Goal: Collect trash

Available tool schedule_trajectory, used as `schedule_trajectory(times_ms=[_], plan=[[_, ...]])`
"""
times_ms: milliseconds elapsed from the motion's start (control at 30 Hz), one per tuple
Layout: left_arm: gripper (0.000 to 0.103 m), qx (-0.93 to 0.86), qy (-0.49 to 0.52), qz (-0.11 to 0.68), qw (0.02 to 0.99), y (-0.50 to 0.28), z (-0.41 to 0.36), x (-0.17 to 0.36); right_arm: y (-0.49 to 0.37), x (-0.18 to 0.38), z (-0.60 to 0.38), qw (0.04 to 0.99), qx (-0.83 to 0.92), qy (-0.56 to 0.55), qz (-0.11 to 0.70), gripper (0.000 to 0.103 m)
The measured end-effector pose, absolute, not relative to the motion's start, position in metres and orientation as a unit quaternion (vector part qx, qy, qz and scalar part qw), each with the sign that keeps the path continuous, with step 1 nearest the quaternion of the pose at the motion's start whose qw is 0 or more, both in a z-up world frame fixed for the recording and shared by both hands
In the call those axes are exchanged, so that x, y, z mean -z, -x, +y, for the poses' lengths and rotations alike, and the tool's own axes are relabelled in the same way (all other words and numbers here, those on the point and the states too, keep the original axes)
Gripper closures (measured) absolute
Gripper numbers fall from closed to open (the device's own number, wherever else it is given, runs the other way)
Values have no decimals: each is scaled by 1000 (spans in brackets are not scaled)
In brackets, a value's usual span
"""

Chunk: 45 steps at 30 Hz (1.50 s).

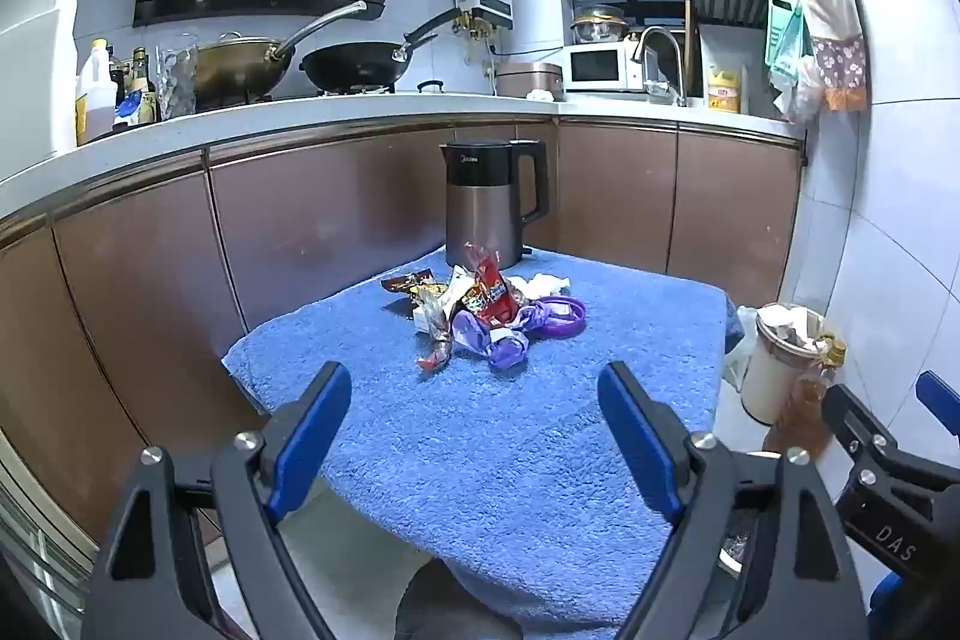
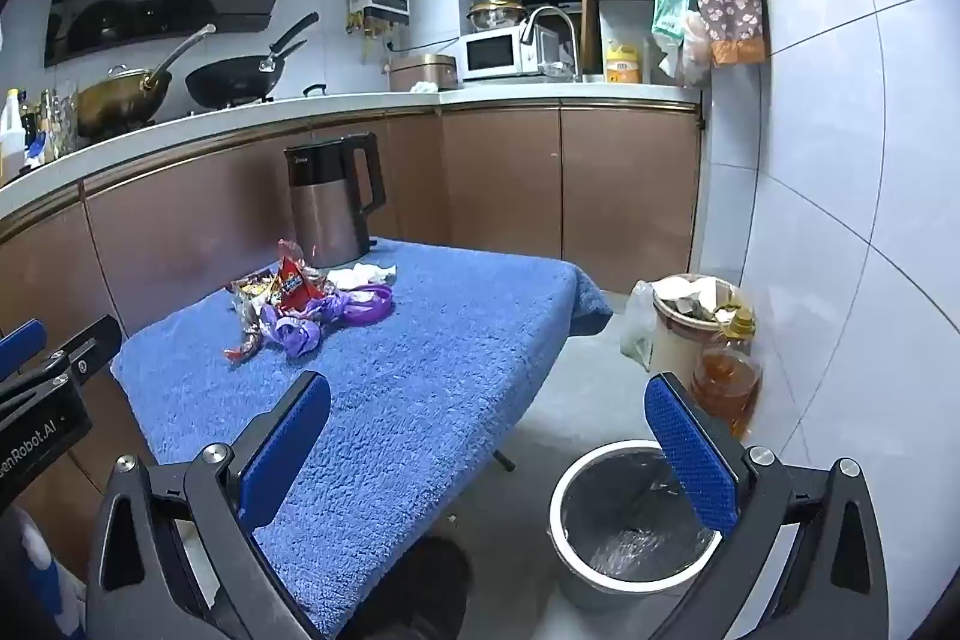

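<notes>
Trash (image 1: 486, 310) sits heaped toward the far edge of the blue-towelled worktop (image 1: 510, 436), beside the kettle (image 1: 492, 205). Left gripper (image 1: 474, 400) and right gripper (image 2: 489, 415) hover at the near edge, fingers spread, empty; lined bin (image 2: 630, 514) on the floor.

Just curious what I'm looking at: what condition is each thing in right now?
Left gripper: open, empty.
Right gripper: open, empty.
Wrappers: piled on the blue towel.
Kettle: upright, lid shut.
Lined bin: nearly empty.
Far bin: full.
</notes>
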<state>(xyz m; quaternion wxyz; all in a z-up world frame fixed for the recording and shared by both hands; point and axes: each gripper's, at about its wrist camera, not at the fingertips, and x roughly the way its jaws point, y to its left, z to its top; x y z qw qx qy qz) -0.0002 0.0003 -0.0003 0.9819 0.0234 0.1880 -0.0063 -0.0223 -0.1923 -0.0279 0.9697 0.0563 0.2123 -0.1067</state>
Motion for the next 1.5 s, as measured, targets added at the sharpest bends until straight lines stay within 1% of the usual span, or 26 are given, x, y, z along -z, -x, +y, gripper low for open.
schedule_trajectory(times_ms=[167, 400, 433, 833, 1233, 1500], plan=[[19, 3, -17, 178, 984, 9, 0, -7, 21, 31, -189, 970, 110, -48, 210, 0], [19, -13, -12, 158, 987, 15, 6, -11, 40, 9, -196, 973, 117, -45, 193, 0], [19, -16, -12, 156, 988, 16, 6, -12, 40, 16, -191, 974, 121, -43, 189, 0], [19, -21, -17, 143, 989, 21, 5, -15, 48, 9, -194, 977, 136, -45, 159, 0], [19, -25, -3, 131, 991, 22, 13, -17, 43, 11, -189, 977, 137, -40, 157, 0], [19, -19, 11, 146, 989, 12, 18, -12, 37, 15, -188, 976, 142, -44, 162, 0]])
